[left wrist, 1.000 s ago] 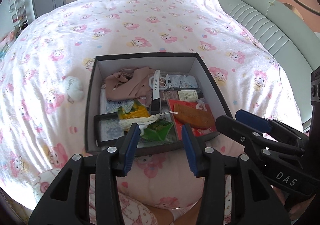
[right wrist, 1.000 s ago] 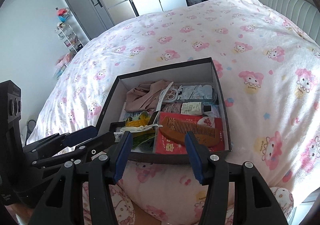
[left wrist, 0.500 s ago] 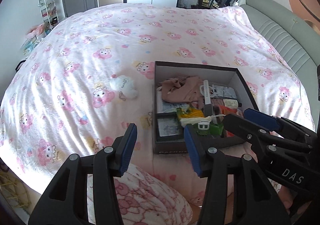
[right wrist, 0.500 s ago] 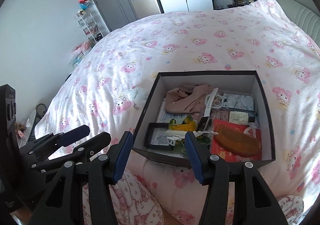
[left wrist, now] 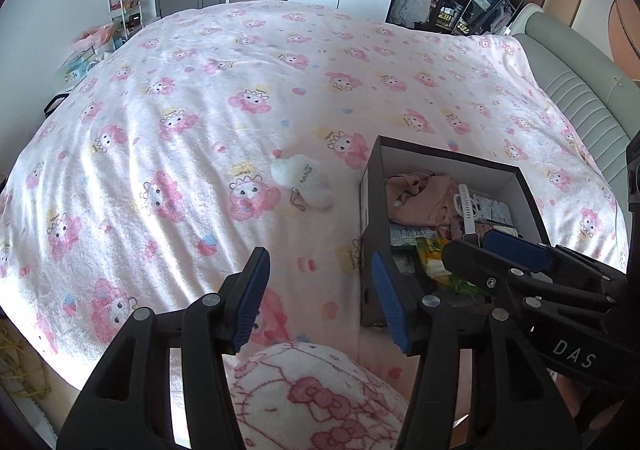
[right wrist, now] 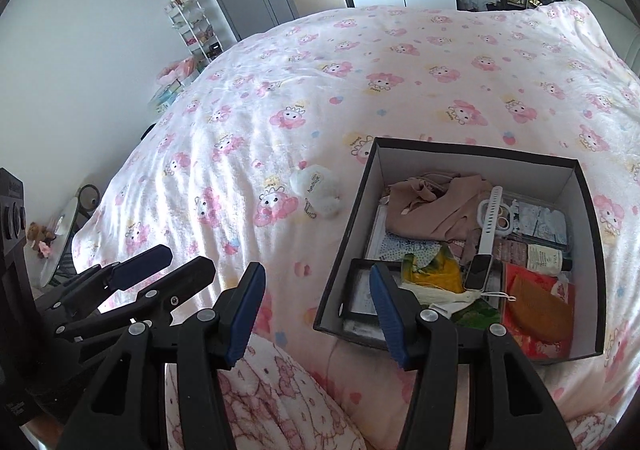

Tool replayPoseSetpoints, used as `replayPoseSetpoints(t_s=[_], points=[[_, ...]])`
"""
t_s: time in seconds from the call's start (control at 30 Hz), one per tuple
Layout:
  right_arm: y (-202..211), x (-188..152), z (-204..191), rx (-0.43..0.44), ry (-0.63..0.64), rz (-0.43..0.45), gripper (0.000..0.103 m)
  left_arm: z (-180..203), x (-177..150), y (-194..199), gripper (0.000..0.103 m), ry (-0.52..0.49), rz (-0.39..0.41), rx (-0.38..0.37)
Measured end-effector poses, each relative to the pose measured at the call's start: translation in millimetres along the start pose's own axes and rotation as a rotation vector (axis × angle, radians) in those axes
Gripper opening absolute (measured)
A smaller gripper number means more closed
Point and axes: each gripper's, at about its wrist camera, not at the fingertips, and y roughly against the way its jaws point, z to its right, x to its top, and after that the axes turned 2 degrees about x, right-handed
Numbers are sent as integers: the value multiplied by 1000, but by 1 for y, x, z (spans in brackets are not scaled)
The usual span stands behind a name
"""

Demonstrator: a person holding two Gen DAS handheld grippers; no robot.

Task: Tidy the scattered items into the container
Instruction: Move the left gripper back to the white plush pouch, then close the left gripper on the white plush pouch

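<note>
Left wrist view: both tools have swung leftward off the box point(left wrist: 452, 165), so the white plush keychain point(left wrist: 302, 179) on the bed point(left wrist: 200, 89) beside it now lies ahead, probably the last stray item. Left tool point(left wrist: 316, 298) is opening with nothing between its jaws; right tool point(right wrist: 316, 304) stands apart, empty. Inside the box lie a beige cloth point(right wrist: 432, 201), white watch point(right wrist: 486, 238), comb point(right wrist: 540, 310) and packets.

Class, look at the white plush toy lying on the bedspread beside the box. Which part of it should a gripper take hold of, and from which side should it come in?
Grip the plush toy across its round, soft body, coming from above with the fingers either side. It lies flat on the bedspread, clear of the box, so nothing blocks a downward approach. Its little chain looks too thin to pinch reliably. The left gripper, jaws opening and empty, seems nearer.
</note>
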Motion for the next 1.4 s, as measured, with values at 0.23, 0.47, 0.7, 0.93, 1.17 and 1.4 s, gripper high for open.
replayPoseSetpoints(t_s=[0.23,0.47,0.7,0.93,1.17,1.4], points=[[-29,19,-15,3,19,-26,50,-28,17,-20,55,26,-19,-14],[-60,36,-20,22,7,-60,50,-48,32,-44,55,37,-32,0],[-105,60,-13,9,-20,-117,50,-86,45,-86,56,141,-95,-100],[-166,93,1,8,-71,-210,50,-112,65,-146,56,217,-160,-160],[-223,110,2,-89,-36,-290,50,-122,85,-223,54,291,-237,-177],[-234,108,-14,-199,71,-308,53,-124,96,-273,55,369,-332,-343]])
